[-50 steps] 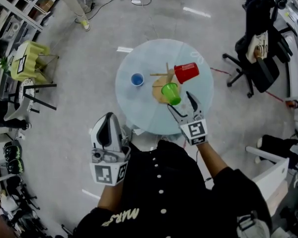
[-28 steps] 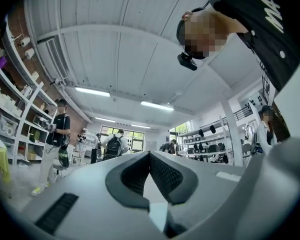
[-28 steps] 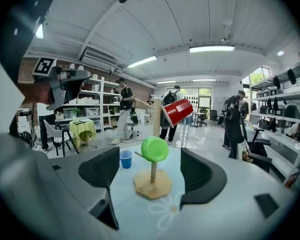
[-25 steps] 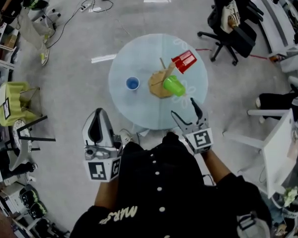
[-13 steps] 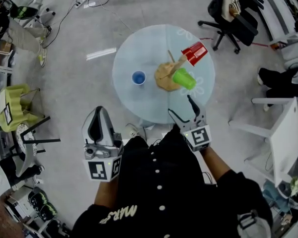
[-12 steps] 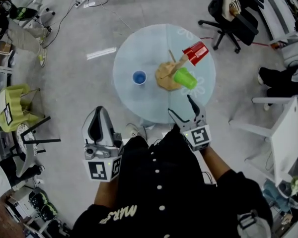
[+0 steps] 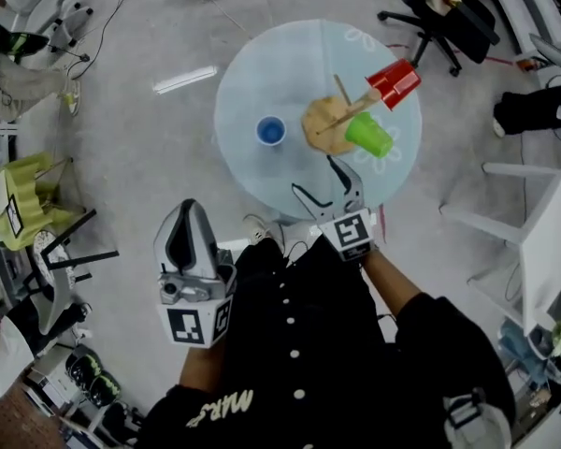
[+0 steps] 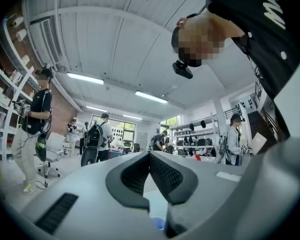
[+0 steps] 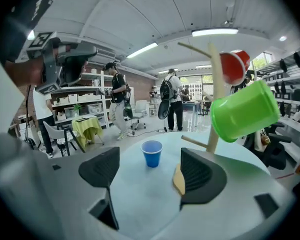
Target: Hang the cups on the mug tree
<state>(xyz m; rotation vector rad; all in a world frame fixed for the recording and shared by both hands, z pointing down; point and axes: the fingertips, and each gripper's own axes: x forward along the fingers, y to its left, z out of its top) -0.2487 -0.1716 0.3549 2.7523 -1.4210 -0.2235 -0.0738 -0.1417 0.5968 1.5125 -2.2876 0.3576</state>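
Overhead first, head view: round desk (image 7: 262,73) with the mug tree (image 7: 329,125) at its middle. Red cup (image 7: 394,79) and green cup (image 7: 368,135) hang on the tree's pegs, mouths outward. Blue cup (image 7: 271,131) stands upright on the desk, left of the tree and apart from it; probably the last one to hang. Right gripper (image 7: 315,178) is over the near desk edge with its jaws spread, angled toward the blue cup, likely lining up a grab. Left gripper (image 7: 189,223) is held back near the person's body, off the desk, so it looks idle.

Left gripper view: jaws pressed together, nothing between them. It points level across the room, and only a sliver of blue cup (image 8: 157,224) shows below the jaws.

Right gripper view: jaws wide apart and empty, with the blue cup (image 9: 151,153) framed between them but well ahead, not touched. Tree (image 9: 215,99) sits to the right, with the green cup (image 9: 245,111) tilted on a peg and the red cup (image 9: 233,66) above it. Approach needs to keep clear of the low peg.
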